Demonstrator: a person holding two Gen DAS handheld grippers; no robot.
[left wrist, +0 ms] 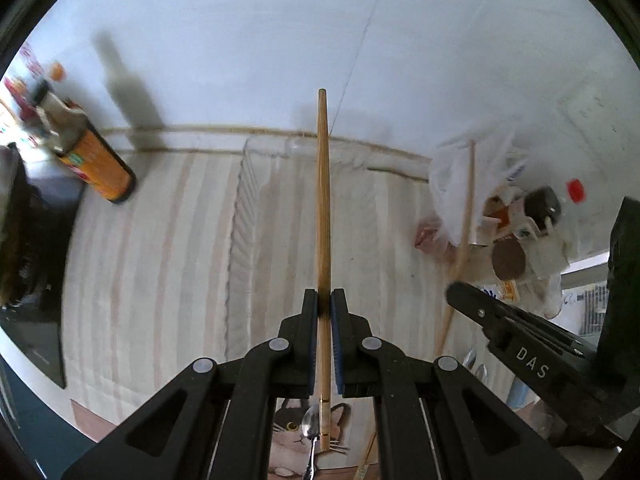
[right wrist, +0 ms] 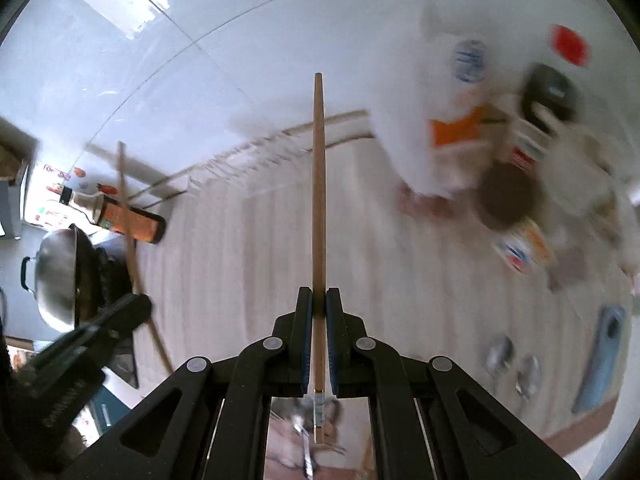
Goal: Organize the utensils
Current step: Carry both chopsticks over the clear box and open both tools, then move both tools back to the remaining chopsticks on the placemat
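Note:
In the left wrist view my left gripper [left wrist: 324, 300] is shut on a long wooden chopstick [left wrist: 323, 200] that sticks out ahead over the striped cloth [left wrist: 160, 260]. My right gripper [right wrist: 319, 298] is shut on a second wooden chopstick [right wrist: 319, 184]. Each gripper shows in the other's view: the right gripper [left wrist: 456, 292] with its chopstick [left wrist: 466, 220], the left gripper [right wrist: 138, 306] with its chopstick [right wrist: 126, 208]. A clear plastic tray [left wrist: 246, 200] lies on the cloth below both. A metal spoon [left wrist: 311, 436] rests on a cat picture behind the left gripper's fingers. Two spoons [right wrist: 500, 354] lie at the right.
An orange bottle [left wrist: 100, 164] lies on its side at the cloth's left edge. A steel pan [right wrist: 56, 272] sits on a dark stove at the left. Bags, jars and packets [left wrist: 508, 220] crowd the back right. A blue flat object [right wrist: 604, 360] lies at the far right. A white wall [left wrist: 280, 40] stands behind.

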